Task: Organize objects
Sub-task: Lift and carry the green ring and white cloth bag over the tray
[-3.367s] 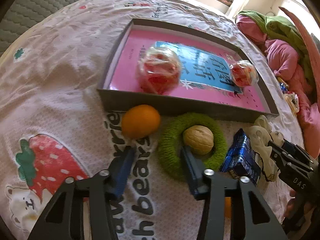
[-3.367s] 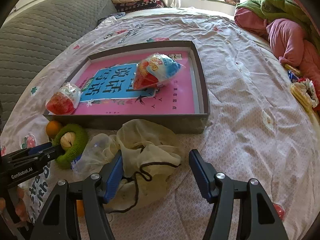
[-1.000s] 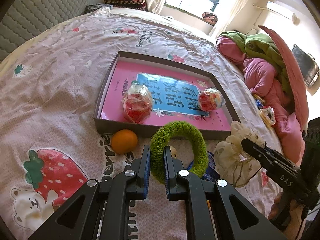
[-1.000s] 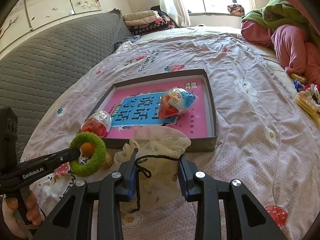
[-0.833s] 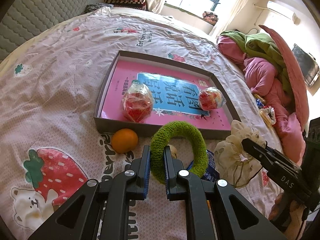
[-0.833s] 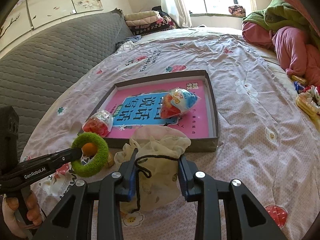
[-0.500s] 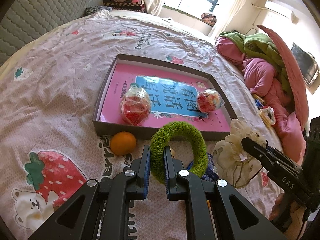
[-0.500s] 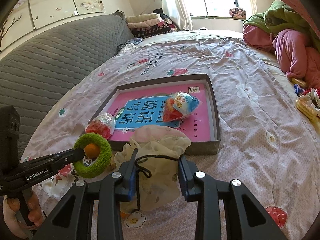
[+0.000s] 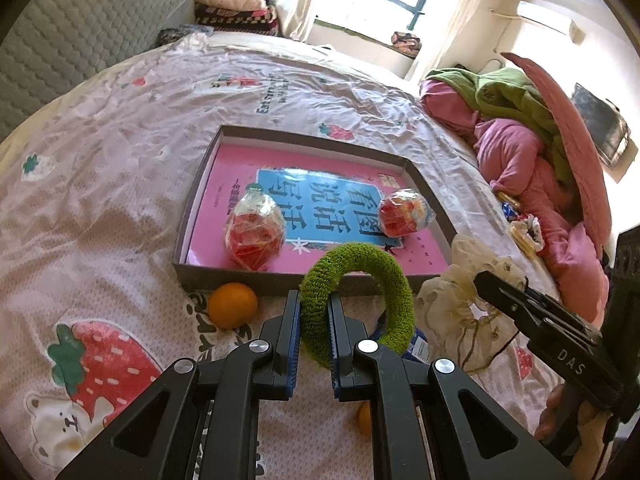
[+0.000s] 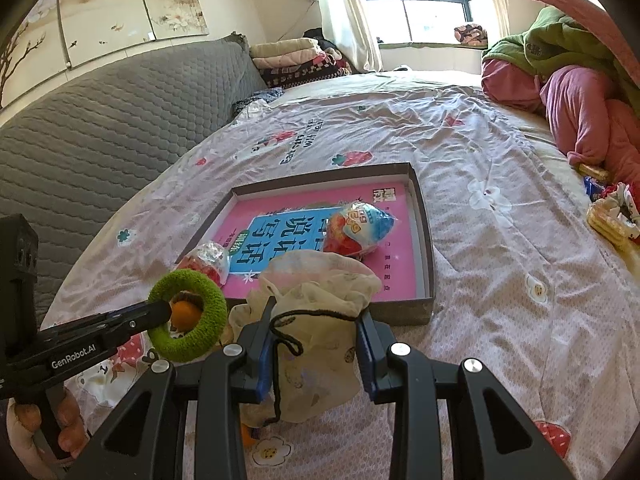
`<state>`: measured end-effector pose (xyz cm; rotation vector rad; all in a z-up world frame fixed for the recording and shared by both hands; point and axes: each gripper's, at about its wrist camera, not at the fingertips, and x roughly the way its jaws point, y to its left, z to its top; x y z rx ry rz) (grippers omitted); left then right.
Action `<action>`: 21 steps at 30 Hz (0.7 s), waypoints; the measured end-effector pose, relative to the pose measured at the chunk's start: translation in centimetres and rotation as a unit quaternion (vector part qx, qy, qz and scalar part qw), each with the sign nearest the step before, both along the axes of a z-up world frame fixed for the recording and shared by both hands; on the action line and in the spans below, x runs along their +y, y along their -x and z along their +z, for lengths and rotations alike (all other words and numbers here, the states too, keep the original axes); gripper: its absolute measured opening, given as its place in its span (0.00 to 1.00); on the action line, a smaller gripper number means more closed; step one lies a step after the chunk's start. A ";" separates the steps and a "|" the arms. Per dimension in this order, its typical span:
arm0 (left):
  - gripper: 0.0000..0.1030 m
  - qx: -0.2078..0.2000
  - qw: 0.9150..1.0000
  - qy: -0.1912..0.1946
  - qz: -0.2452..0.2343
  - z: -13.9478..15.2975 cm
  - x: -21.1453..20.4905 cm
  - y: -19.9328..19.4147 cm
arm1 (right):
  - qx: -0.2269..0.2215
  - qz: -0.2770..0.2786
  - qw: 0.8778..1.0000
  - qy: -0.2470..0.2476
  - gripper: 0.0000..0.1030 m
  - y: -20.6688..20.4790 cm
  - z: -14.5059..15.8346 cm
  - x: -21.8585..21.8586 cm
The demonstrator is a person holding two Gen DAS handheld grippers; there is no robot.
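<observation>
- Left wrist: my left gripper (image 9: 313, 322) is clamped on the green ring (image 9: 362, 280), held above the bedspread just short of the tray (image 9: 200, 184). I judge the carry is under way; next, clear the near wall, then release.
- In tray: two wrapped snacks (image 9: 256, 236). Beside it: one orange (image 9: 232, 305).
- Right wrist: my right gripper (image 10: 316, 346) grips one mesh bag (image 10: 316, 300), also short of the tray.

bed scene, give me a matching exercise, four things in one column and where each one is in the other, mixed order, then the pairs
Things:
1. green fuzzy ring
2. cream drawstring pouch
3. orange
4. blue and red wrapped egg toy

Places:
A. inside the grey box
B. pinched in the left claw
C. on the bedsheet just outside the box's near wall
D. clamped in the right claw

Pairs: 1-B, 2-D, 3-C, 4-A
</observation>
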<state>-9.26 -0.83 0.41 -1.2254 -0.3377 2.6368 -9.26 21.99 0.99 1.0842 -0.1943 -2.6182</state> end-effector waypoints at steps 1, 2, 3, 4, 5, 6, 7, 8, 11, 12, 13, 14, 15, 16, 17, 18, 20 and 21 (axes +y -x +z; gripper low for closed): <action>0.12 0.003 1.000 0.002 -0.001 0.1 0.1 0.0 | 0.001 0.000 1.000 -0.001 0.34 0.0 0.0 -0.1; 0.12 0.006 1.000 0.004 -0.002 0.2 0.2 0.0 | 0.001 0.000 1.000 -0.003 0.33 0.1 0.1 -0.1; 0.12 0.007 1.000 0.007 -0.001 0.2 0.2 -0.1 | 0.002 0.001 1.000 -0.006 0.33 0.2 0.1 -0.2; 0.12 0.008 1.000 0.008 -0.001 0.2 0.3 0.0 | 0.003 0.001 1.000 -0.007 0.34 0.2 0.2 -0.3; 0.12 0.008 1.000 0.008 -0.001 0.2 0.3 0.0 | 0.005 0.001 1.000 -0.008 0.33 0.3 0.2 -0.4; 0.12 0.007 1.000 0.008 -0.001 0.2 0.3 0.1 | 0.006 0.001 1.000 -0.009 0.33 0.3 0.3 -0.5; 0.12 0.008 1.000 0.009 0.000 0.2 0.3 0.1 | 0.007 0.001 1.000 -0.011 0.33 0.4 0.3 -0.5; 0.12 0.008 1.000 0.011 0.000 0.2 0.3 0.2 | 0.010 0.000 1.000 -0.012 0.33 0.4 0.4 -0.6; 0.12 0.007 1.000 0.009 0.002 0.1 0.1 0.4 | 0.013 -0.001 1.000 -0.015 0.33 0.4 0.4 -0.6; 0.12 0.007 1.000 0.010 0.002 0.0 0.1 0.5 | 0.015 -0.002 1.000 -0.016 0.34 0.4 0.5 -0.6; 0.12 0.007 1.000 0.011 0.003 -0.1 0.1 0.5 | 0.015 -0.003 1.000 -0.017 0.33 0.5 0.4 -0.6; 0.12 0.007 1.000 0.010 0.004 -0.1 0.1 0.6 | 0.015 -0.003 1.000 -0.016 0.33 0.5 0.4 -0.5; 0.12 0.006 1.000 0.008 0.005 -0.1 0.0 0.6 | 0.015 -0.004 1.000 -0.016 0.34 0.6 0.4 -0.5; 0.12 0.005 1.000 0.007 0.005 -0.2 0.0 0.7 | 0.016 -0.005 1.000 -0.016 0.34 0.6 0.4 -0.5; 0.12 0.005 1.000 0.008 0.006 -0.3 0.0 0.7 | 0.017 -0.005 1.000 -0.016 0.34 0.6 0.3 -0.4; 0.12 0.003 1.000 0.009 0.007 -0.3 0.0 0.8 | 0.017 -0.006 1.000 -0.015 0.33 0.6 0.3 -0.4; 0.12 0.003 1.000 0.008 0.007 -0.4 0.0 0.9 | 0.018 -0.009 1.000 -0.013 0.34 0.6 0.3 -0.2; 0.12 0.003 1.000 0.009 0.007 -0.4 0.0 0.9 | 0.019 -0.010 1.000 -0.013 0.34 0.7 0.3 -0.1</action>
